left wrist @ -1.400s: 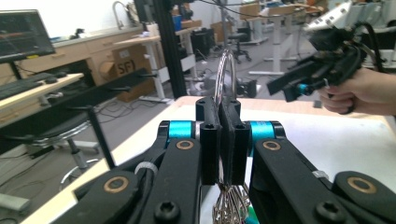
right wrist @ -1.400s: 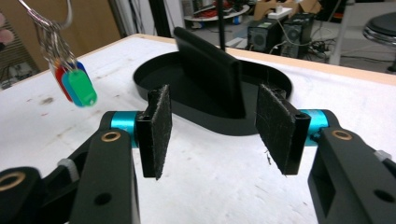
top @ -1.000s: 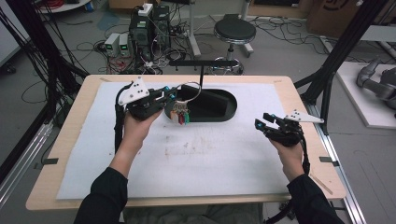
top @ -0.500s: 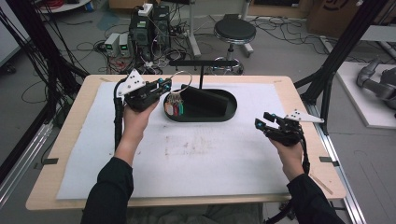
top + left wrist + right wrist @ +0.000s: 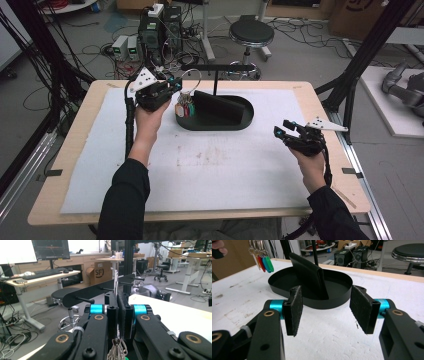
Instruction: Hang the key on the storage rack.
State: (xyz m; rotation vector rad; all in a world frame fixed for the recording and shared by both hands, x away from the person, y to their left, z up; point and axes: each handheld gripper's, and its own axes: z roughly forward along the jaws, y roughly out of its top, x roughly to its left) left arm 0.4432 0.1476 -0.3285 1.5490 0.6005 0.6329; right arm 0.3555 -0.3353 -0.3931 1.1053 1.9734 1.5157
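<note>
Only legible text: "SF" logo printed in black on a cardboard box [image 5: 102, 272] standing on the floor under a desk, seen in left gripper view. Monitor [image 5: 51, 249] on that desk shows graphics, too small to read. Nothing else readable.

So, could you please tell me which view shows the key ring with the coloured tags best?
The right gripper view: the key ring hangs unobstructed, its coloured tags distinct. The high view shows it small, beside the left tongs over the black tray. The left gripper view shows just wire loops below the shut jaws.
</note>
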